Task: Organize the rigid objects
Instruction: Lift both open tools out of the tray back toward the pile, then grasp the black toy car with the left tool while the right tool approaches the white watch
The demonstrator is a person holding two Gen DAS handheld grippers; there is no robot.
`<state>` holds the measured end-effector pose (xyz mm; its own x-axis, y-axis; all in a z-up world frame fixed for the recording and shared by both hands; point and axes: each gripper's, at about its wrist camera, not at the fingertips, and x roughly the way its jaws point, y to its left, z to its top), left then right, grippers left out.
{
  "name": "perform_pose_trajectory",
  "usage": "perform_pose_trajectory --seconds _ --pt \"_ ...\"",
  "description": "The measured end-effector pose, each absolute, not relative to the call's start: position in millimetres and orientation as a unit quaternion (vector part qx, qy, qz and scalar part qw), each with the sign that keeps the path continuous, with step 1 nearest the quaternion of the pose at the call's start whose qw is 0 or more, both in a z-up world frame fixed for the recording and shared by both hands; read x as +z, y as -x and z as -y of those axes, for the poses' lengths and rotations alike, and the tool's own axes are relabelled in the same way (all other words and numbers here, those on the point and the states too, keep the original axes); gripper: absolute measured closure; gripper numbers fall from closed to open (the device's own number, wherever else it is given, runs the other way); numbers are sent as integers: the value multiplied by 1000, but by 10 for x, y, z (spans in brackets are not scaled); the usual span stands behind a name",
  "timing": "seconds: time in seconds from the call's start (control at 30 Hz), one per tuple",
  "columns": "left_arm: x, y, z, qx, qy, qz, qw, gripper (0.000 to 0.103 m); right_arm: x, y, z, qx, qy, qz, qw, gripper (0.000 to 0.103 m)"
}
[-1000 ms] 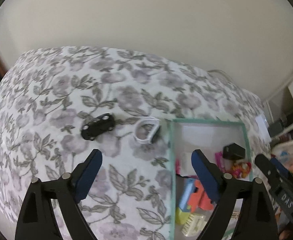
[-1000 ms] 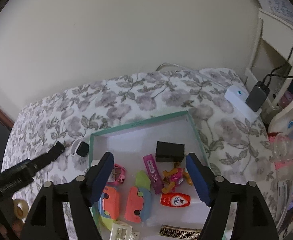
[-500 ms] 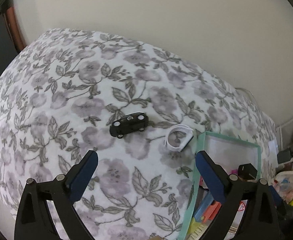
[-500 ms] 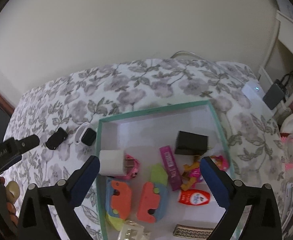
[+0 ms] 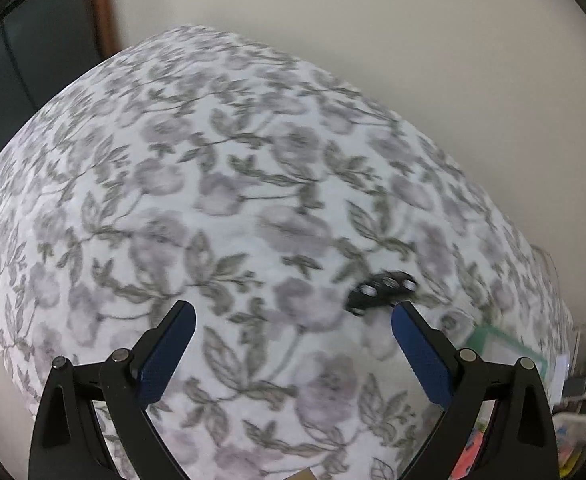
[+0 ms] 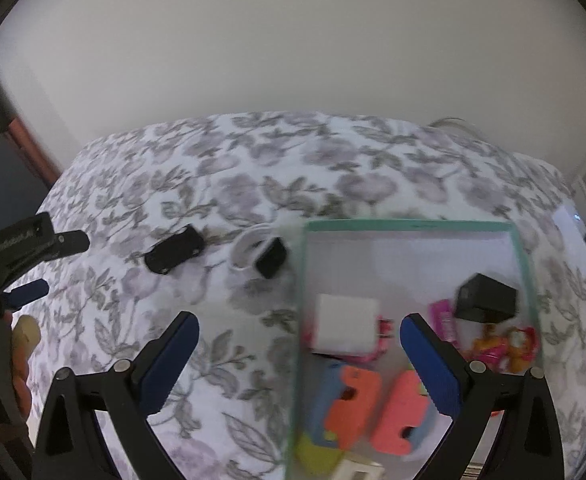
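A black toy car [image 5: 381, 292] lies on the floral cloth just beyond the right fingertip of my left gripper [image 5: 293, 320], which is open and holds nothing. In the right wrist view the same car [image 6: 175, 249] sits left of a white watch with a black face [image 6: 259, 254]. Both lie outside the green-rimmed tray [image 6: 413, 224]. My right gripper [image 6: 299, 328] is open above the tray's left rim. A white charger cube [image 6: 347, 328] rests in the tray below its fingers, untouched. My left gripper [image 6: 63, 264] shows at the far left, also open.
The tray also holds a black adapter [image 6: 485, 298], orange and blue foam pieces [image 6: 353, 404], a pink bar and small bright toys. A person's hand [image 6: 25, 336] shows at the left edge. A wall runs behind the table; a white device [image 6: 569, 216] and cables sit at the right.
My right gripper opened wide, left the white cube in the tray and shifted left. My left gripper swung left away from the tray, so the car now sits by its right finger.
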<state>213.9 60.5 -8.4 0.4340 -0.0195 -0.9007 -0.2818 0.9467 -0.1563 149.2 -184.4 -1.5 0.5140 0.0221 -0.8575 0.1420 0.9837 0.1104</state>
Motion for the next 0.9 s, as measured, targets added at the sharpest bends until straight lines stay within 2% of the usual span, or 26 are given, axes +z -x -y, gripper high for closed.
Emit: perform_pose_trajectory --seconds 0.4,0.73,0.9 --pt "-305 -2256 -684 66 151 -537 827 5 -196 -1712 1663 -19 -87 -478 874 1" --pt "-499 -2525 -176 -12 46 -518 854 5 -192 -2014 1718 -18 -109 -481 870 2" --pt "-542 -2632 -125 -48 21 -501 864 5 -286 -2150 1706 -28 -93 -491 866 9"
